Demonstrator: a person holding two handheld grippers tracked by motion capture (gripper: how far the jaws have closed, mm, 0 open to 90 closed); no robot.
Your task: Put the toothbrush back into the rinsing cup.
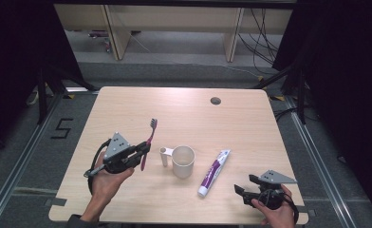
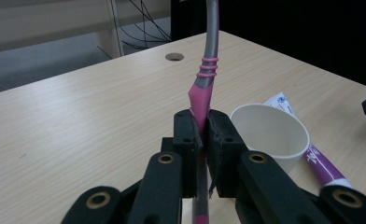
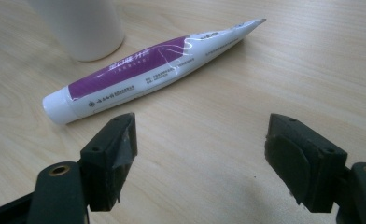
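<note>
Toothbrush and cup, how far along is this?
Done: the left gripper is shut on the pink toothbrush, which is lifted off the table. In hand: it is carried beside the white cup, not yet inside. Left: the toothpaste tube lies untouched before the open right gripper.

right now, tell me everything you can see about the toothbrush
The toothbrush is slim, with a pink handle that turns grey toward the neck, where pink rings band it, and a dark bristled head. It looks like plastic with a rubbery grip. It is held off the table, head pointing away from the person, with the handle clamped between the shut jaws of the left gripper. Its lower end sticks out below the jaws. It sits left of the cup and touches nothing else.
</note>
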